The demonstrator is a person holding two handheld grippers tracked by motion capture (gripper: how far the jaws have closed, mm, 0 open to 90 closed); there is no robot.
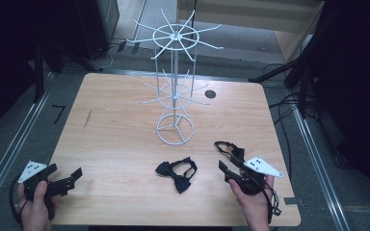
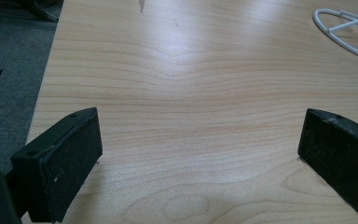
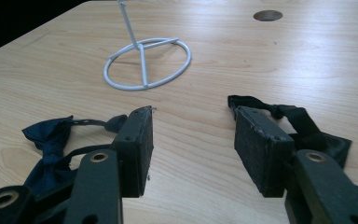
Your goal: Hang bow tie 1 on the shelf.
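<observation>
Your right claw [image 1: 227,169] sits low over the near right part of the light wooden surface [image 1: 120,139], jaws partly apart, nothing between them. Bare wood shows in the gap in the right gripper view. A black fabric bow tie with a strap [image 3: 51,140] lies flat just left of that claw [image 3: 191,149]; a second black bow tie [image 3: 307,126] lies just right of it, partly behind the jaw. Beyond both stands the white wire display rack with a ring base [image 1: 175,127], mid-surface. Your left claw [image 1: 72,177] rests at the near left edge, jaws wide, empty.
</observation>
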